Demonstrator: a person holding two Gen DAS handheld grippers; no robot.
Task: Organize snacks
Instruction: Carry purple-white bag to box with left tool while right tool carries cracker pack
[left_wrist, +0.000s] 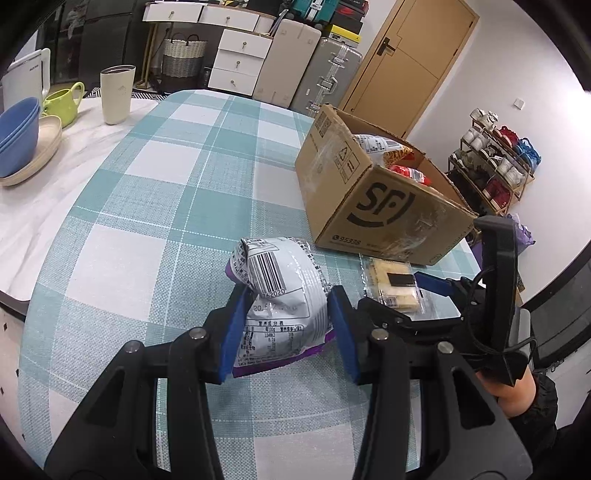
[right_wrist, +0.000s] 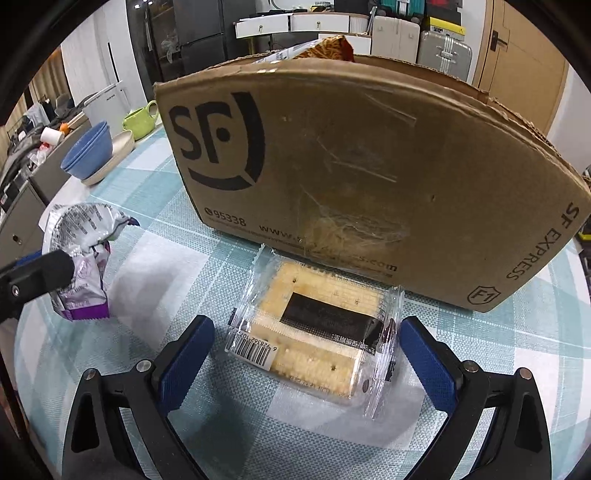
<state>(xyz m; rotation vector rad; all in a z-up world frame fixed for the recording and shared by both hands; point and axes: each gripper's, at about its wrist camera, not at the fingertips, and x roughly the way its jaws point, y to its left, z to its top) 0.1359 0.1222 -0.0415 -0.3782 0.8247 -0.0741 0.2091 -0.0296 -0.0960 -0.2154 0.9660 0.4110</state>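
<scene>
Left gripper (left_wrist: 286, 325), under my control, pinches a silver-and-purple snack bag (left_wrist: 280, 295) with a barcode, on the teal plaid tablecloth (left_wrist: 166, 192). My right gripper (right_wrist: 304, 350) spreads wide around a clear cracker pack (right_wrist: 317, 332), barcode beginning 6 928, without touching it. That pack touches a cardboard box (right_wrist: 369, 166) printed "SF EXPRESS", "95338", holding more snacks. Suitcases (left_wrist: 321, 74) and drawers stand behind.

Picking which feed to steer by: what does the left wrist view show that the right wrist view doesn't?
Left only: the box's open top with snacks inside, a beige cup, and the left gripper closed on the chip bag.
Right only: the right gripper open around the cracker pack.
Both: box, bag, crackers, checked tablecloth, blue bowls.
</scene>
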